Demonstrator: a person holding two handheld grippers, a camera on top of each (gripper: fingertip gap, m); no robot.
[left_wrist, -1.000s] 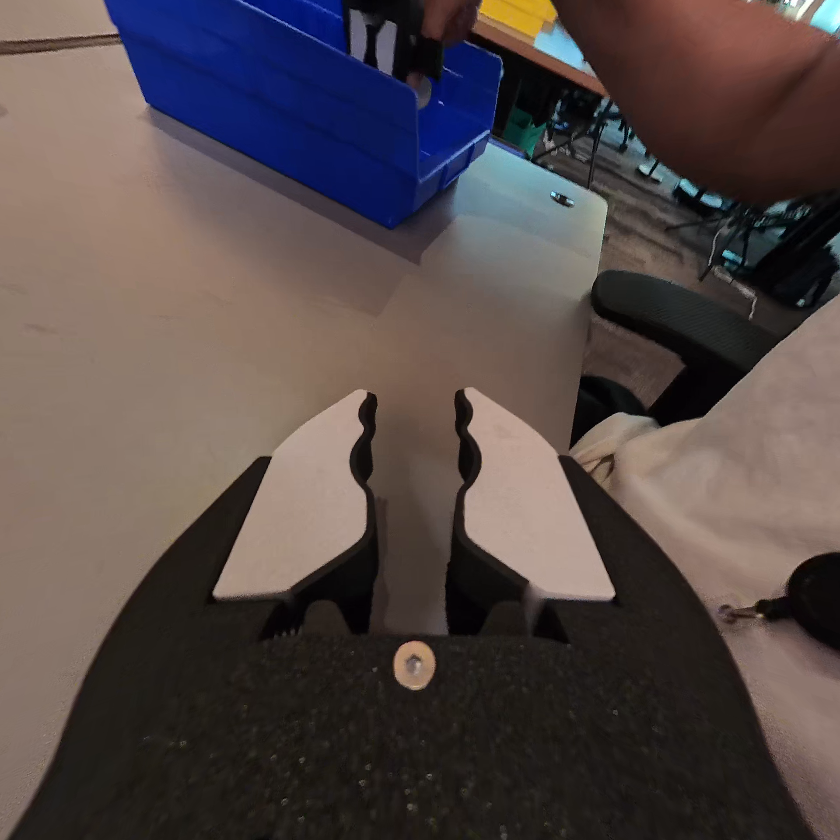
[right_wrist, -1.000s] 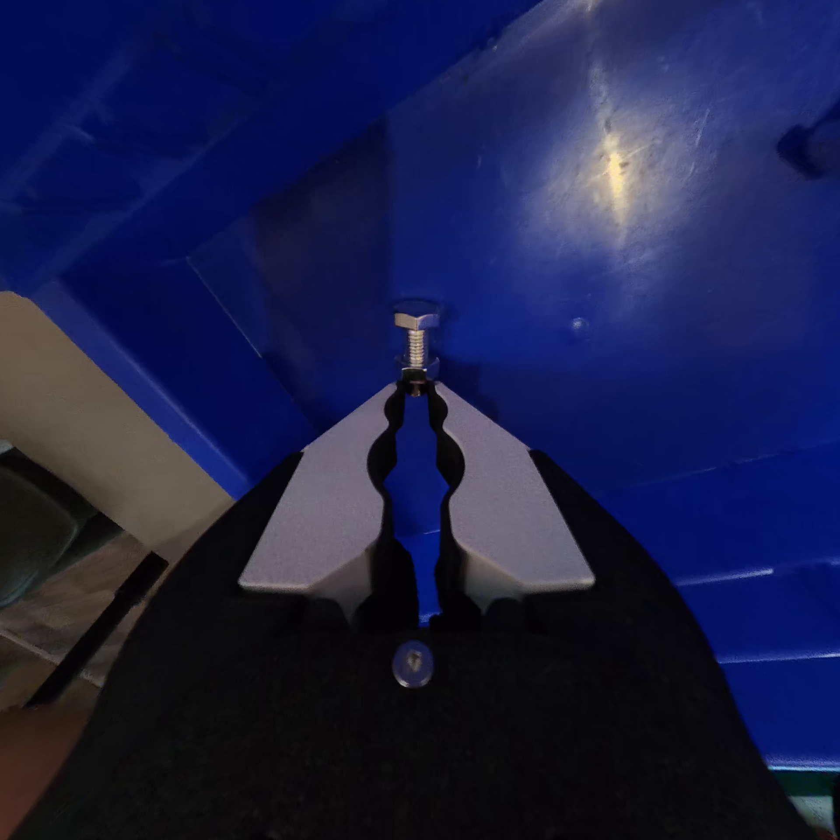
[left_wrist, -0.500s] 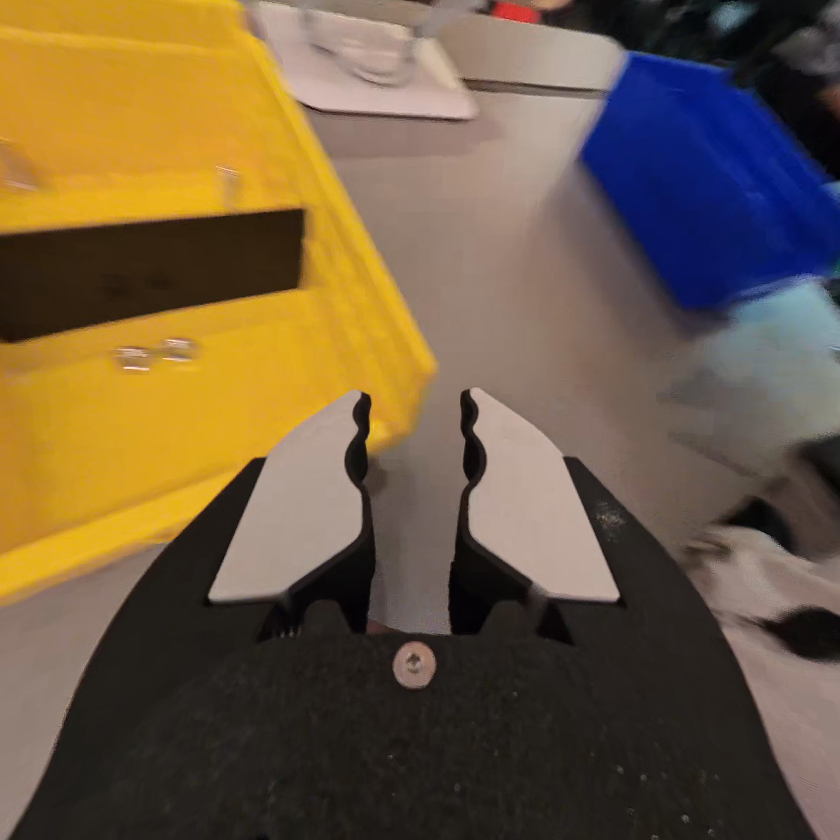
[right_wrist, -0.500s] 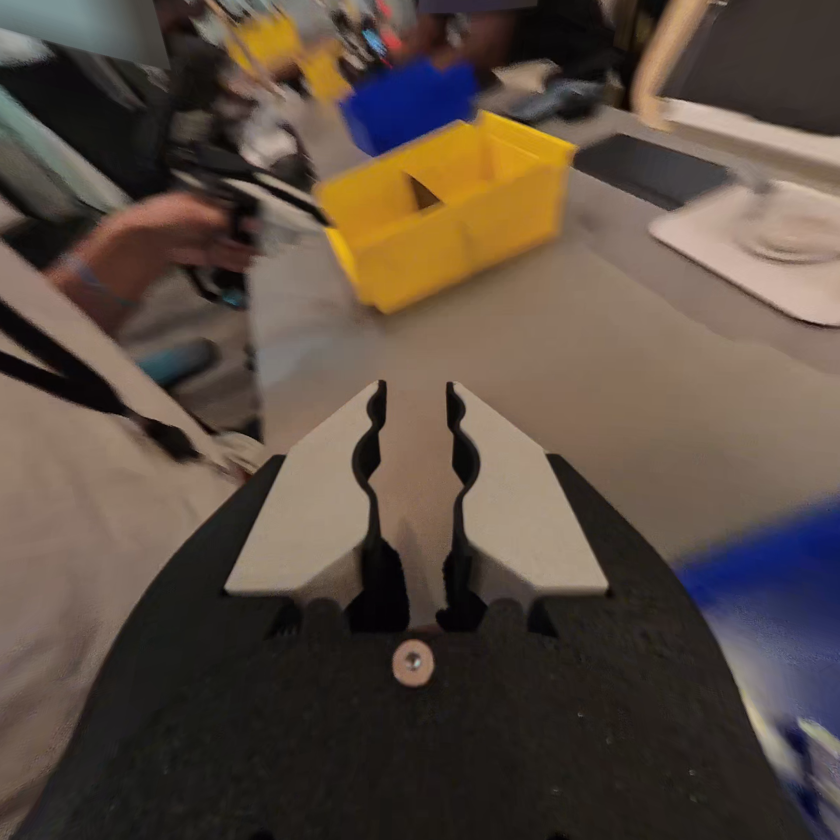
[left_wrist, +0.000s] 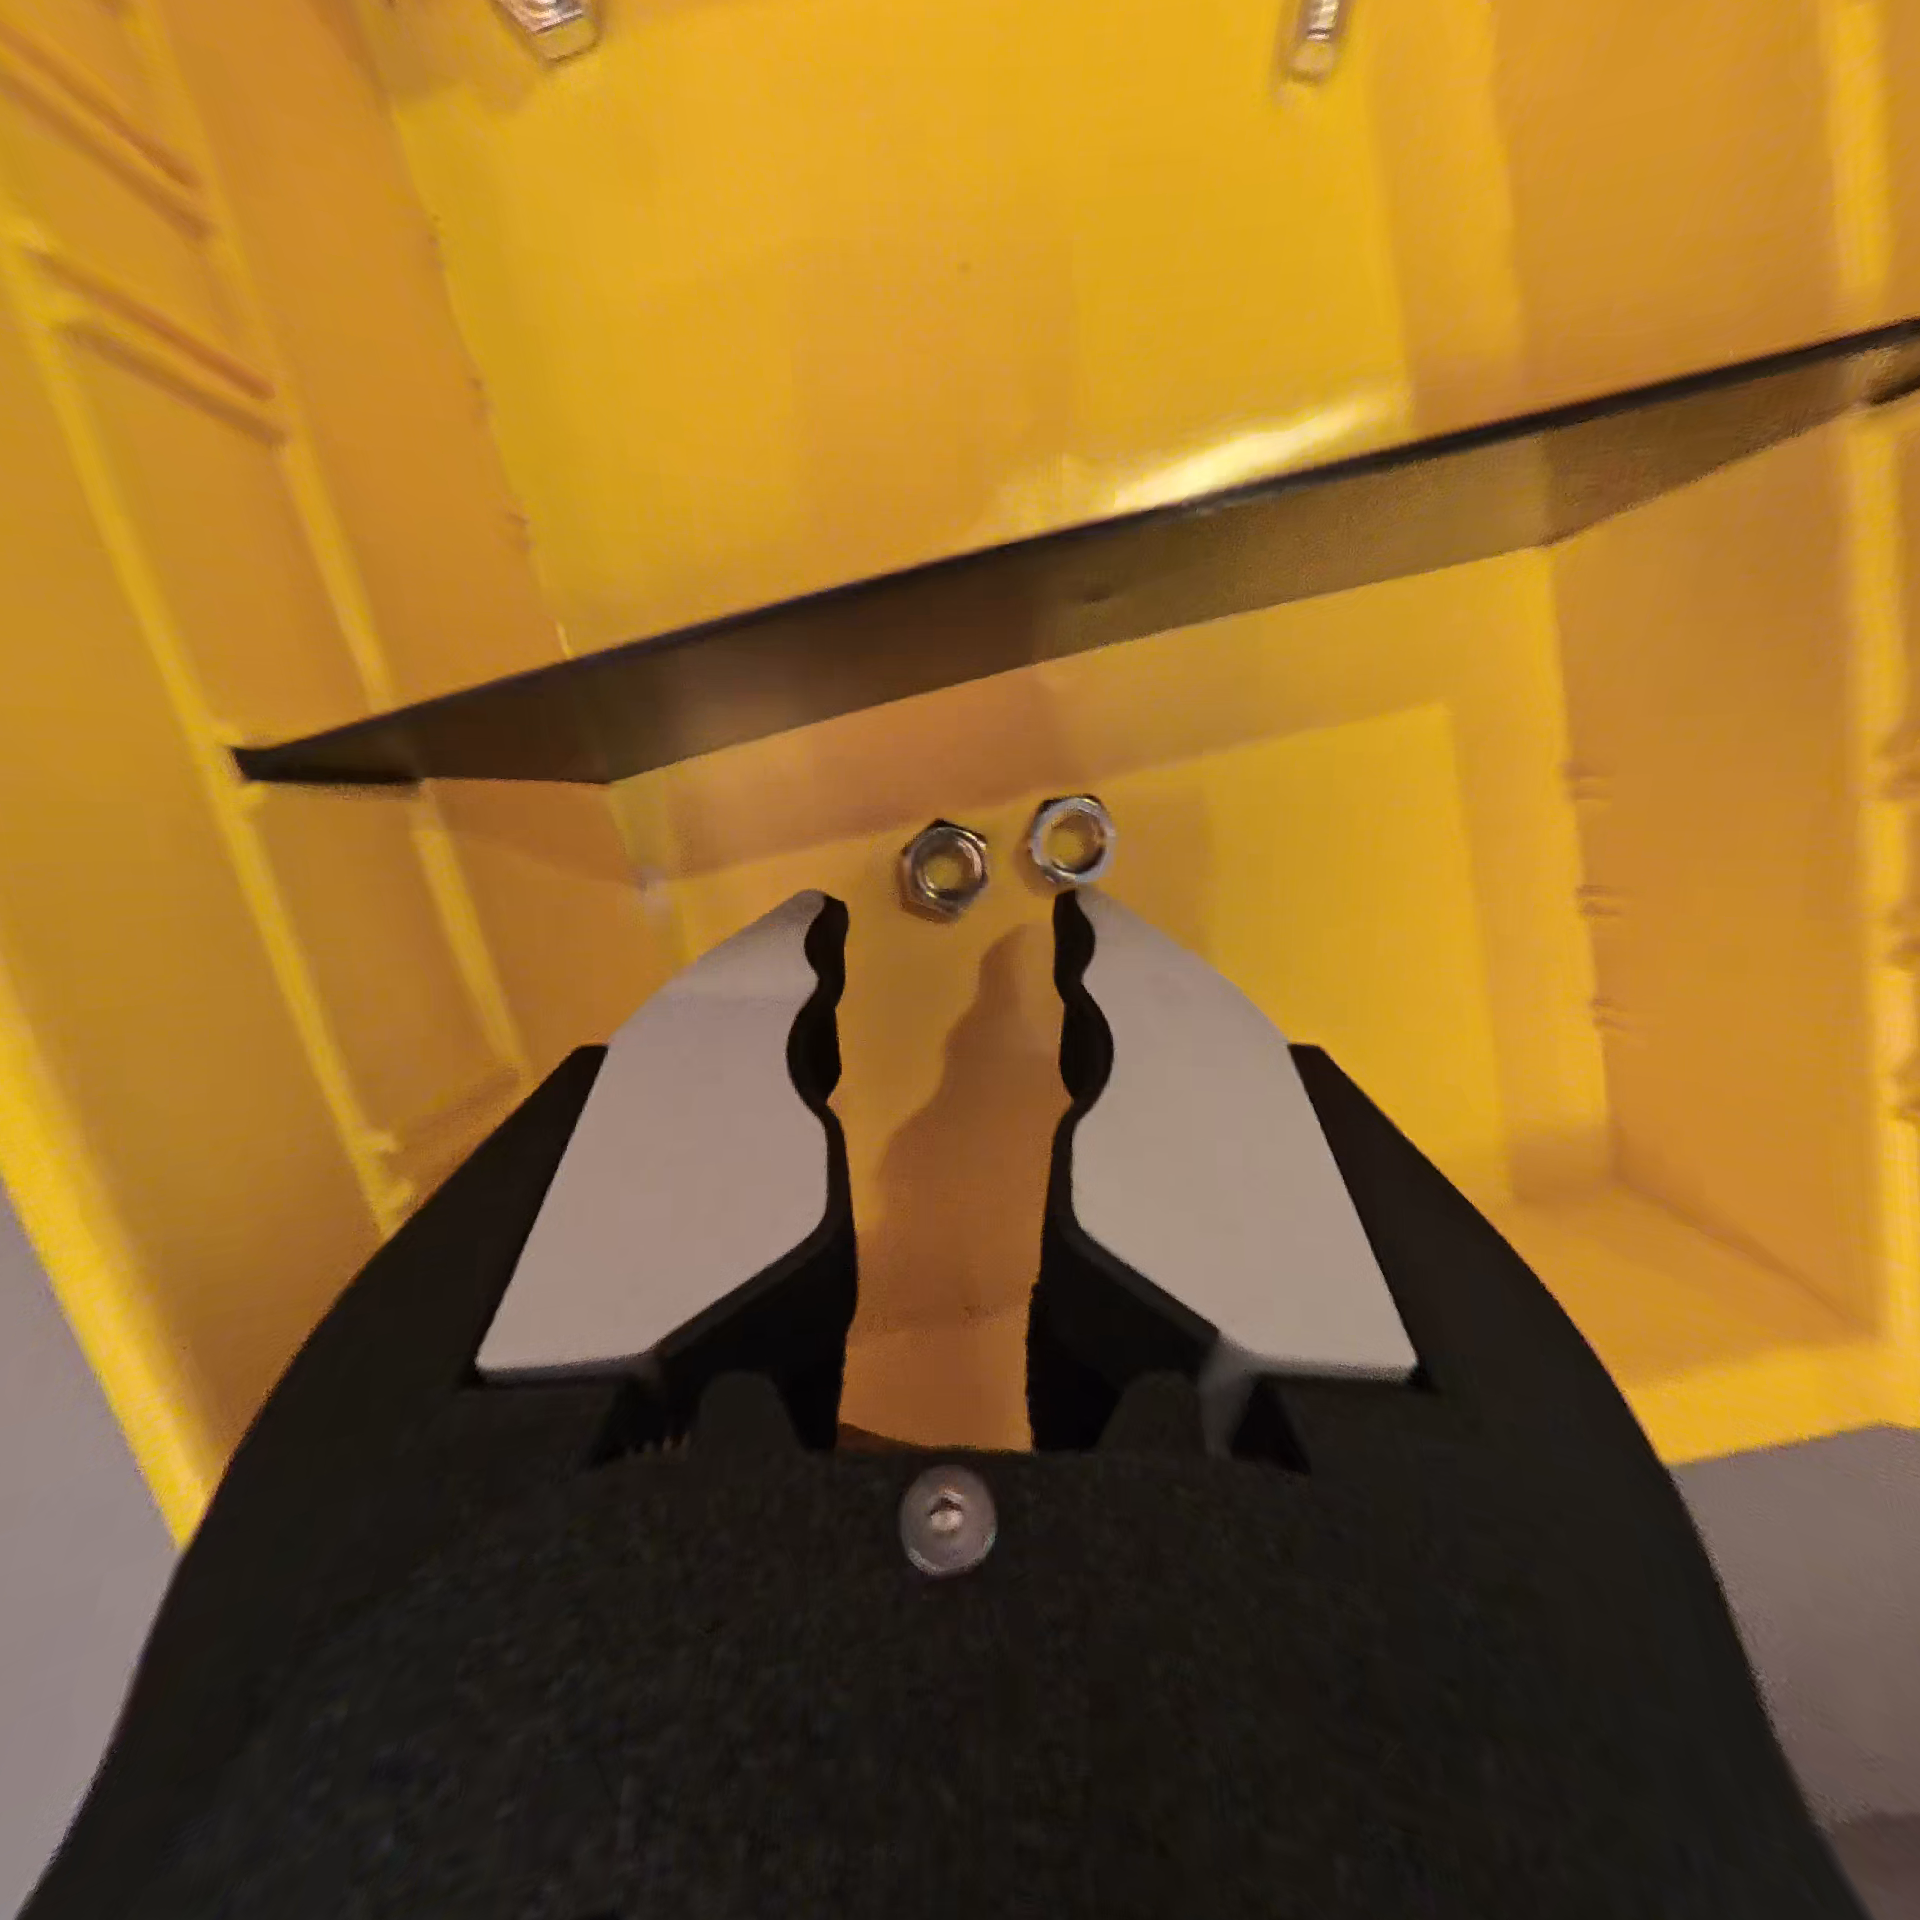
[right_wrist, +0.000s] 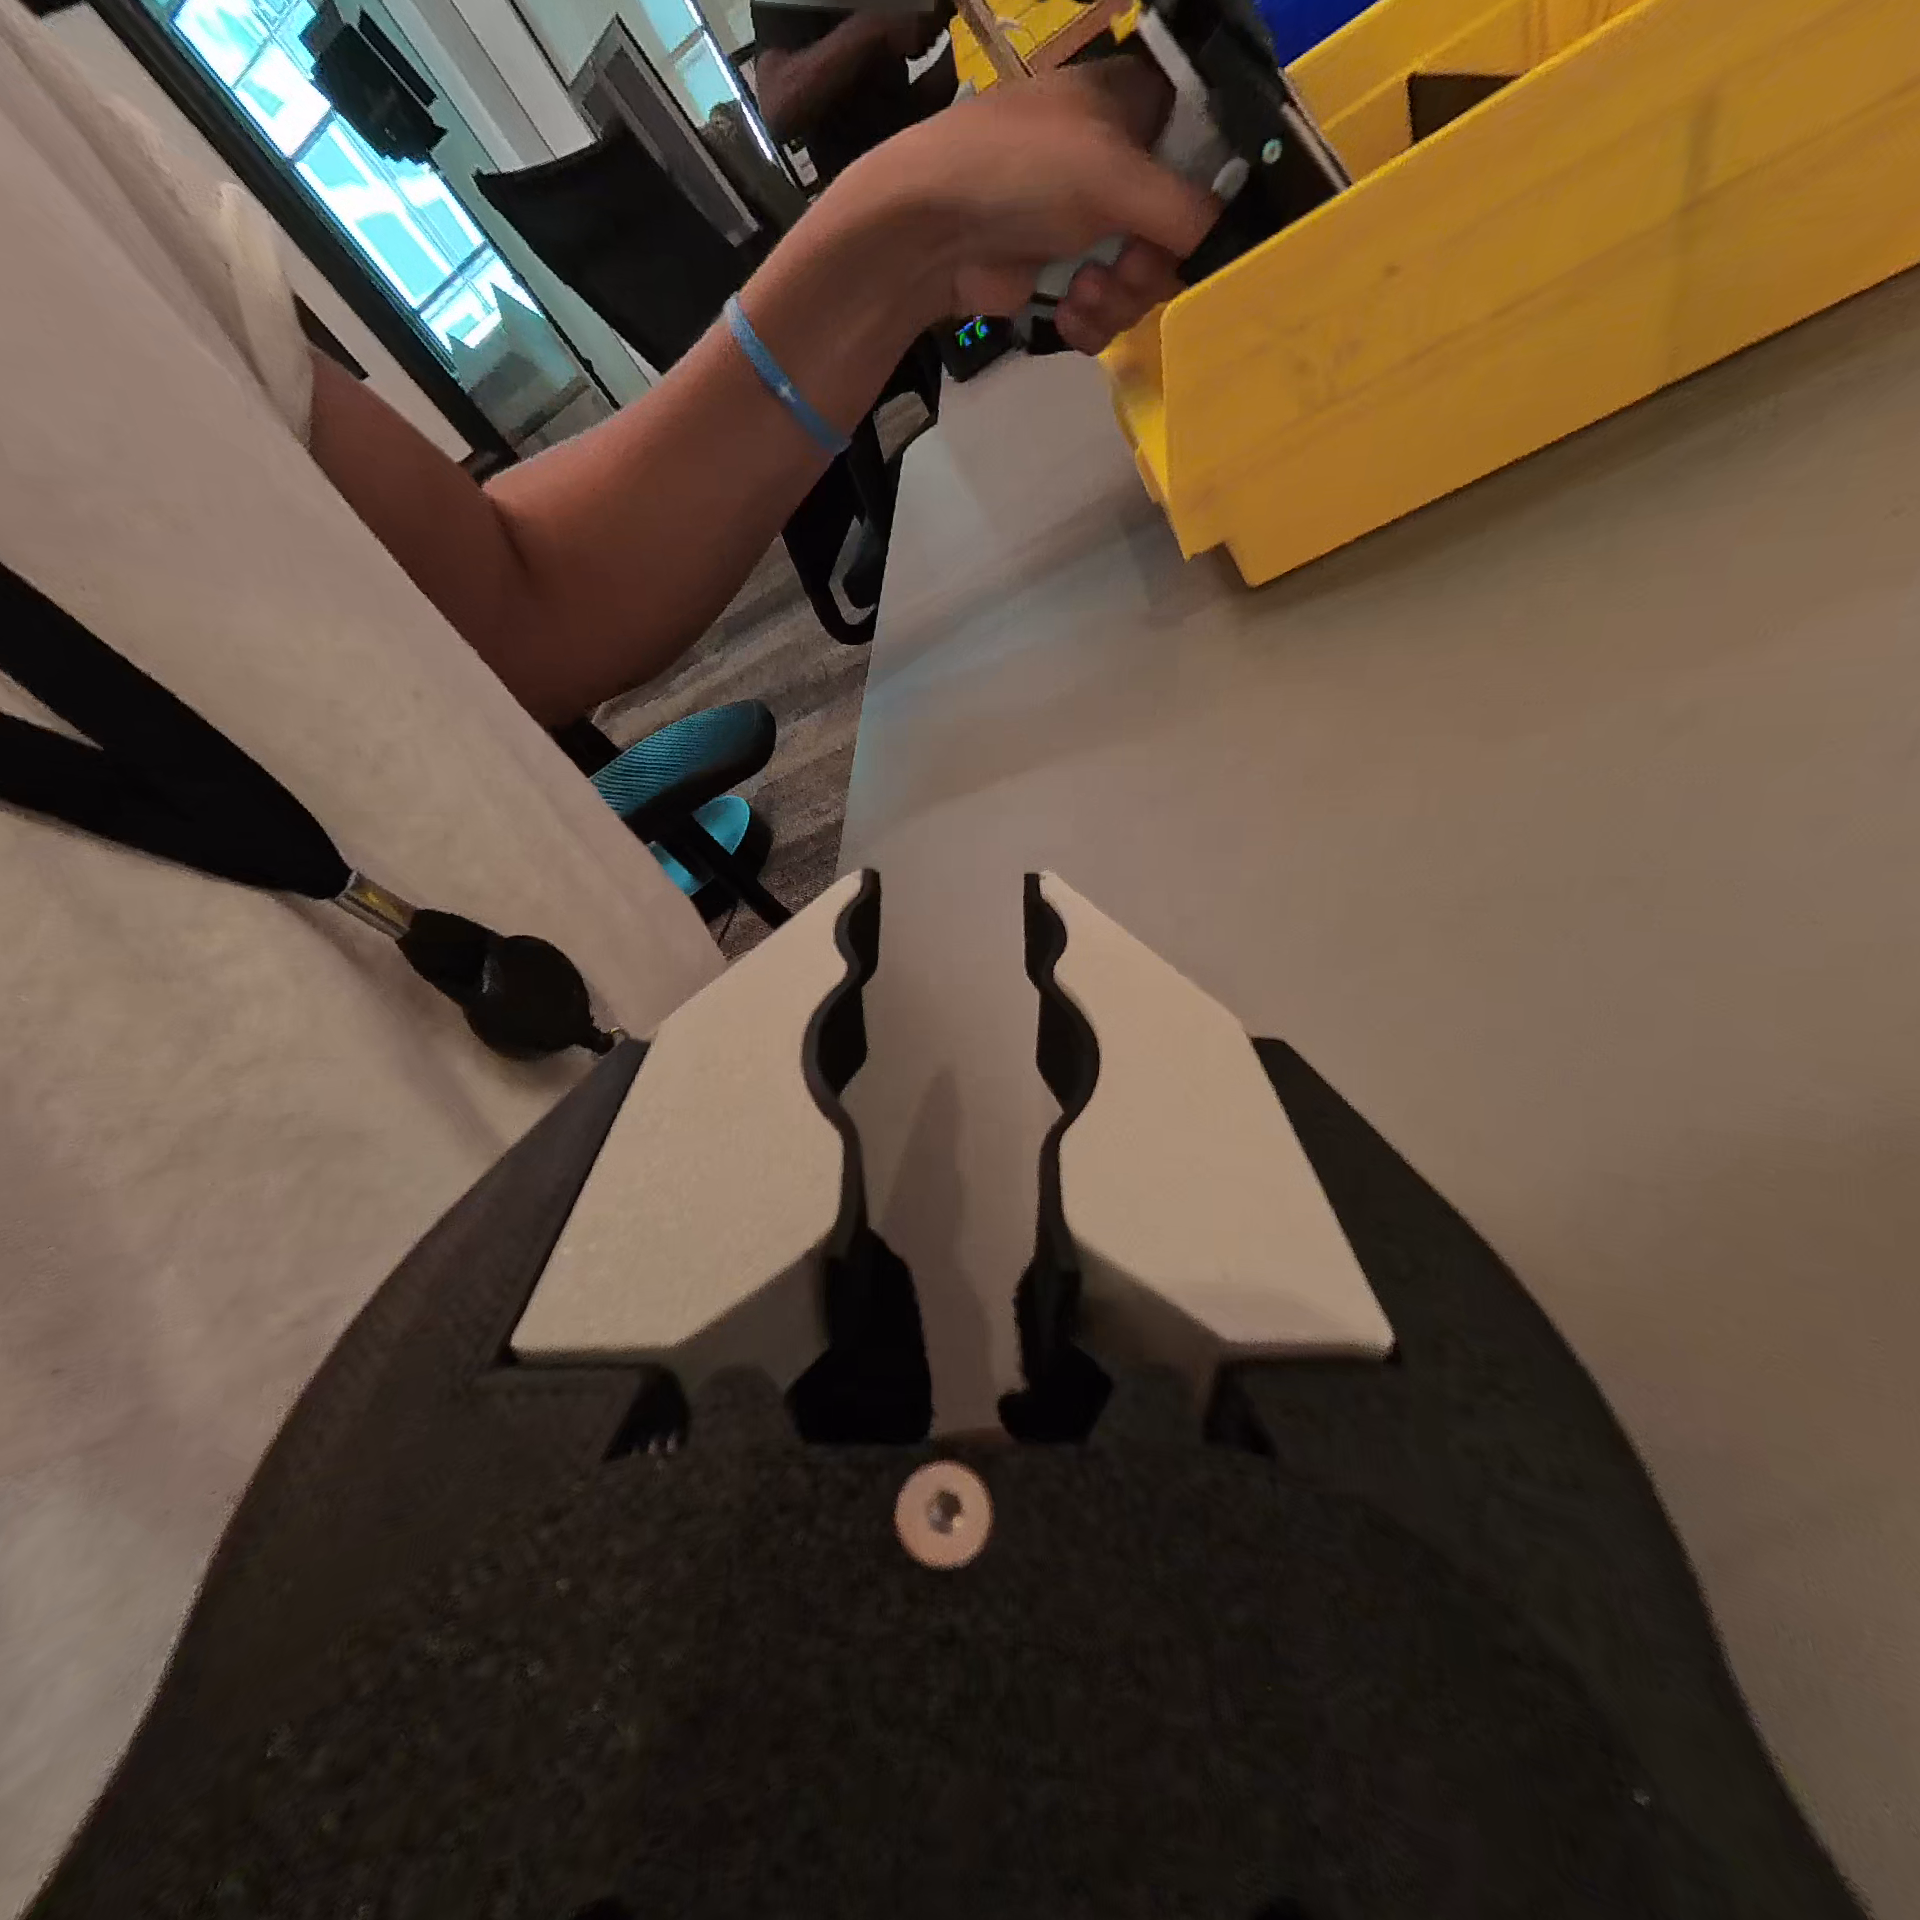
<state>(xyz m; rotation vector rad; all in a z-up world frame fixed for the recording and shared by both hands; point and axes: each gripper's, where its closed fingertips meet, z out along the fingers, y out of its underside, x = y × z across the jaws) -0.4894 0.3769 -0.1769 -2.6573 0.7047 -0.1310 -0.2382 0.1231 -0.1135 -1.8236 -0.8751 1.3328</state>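
Observation:
My left gripper (left_wrist: 943, 906) is open and empty inside a yellow bin (left_wrist: 935, 312). Two silver hex nuts lie on the bin floor just ahead of its tips: one (left_wrist: 943, 869) lies ahead of the gap between the tips, the other (left_wrist: 1070, 842) lies just past the right fingertip (left_wrist: 1101, 925). A black divider (left_wrist: 1039, 613) crosses the bin beyond them. My right gripper (right_wrist: 948, 883) is open and empty, low over the grey table (right_wrist: 1455, 831). The right wrist view shows a hand holding the left gripper (right_wrist: 1226, 135) in the yellow bin (right_wrist: 1507, 312).
More silver fasteners (left_wrist: 551, 26) lie past the divider at the bin's far end. The table's left edge (right_wrist: 862, 707) runs by a person's light shirt (right_wrist: 208, 935) with a black lanyard (right_wrist: 156, 790) and a teal chair (right_wrist: 686, 769).
My left gripper swung from the table into the yellow bin, down to the nuts. My right gripper, shut on a bolt in the blue bin a second ago, left without it and now stands open.

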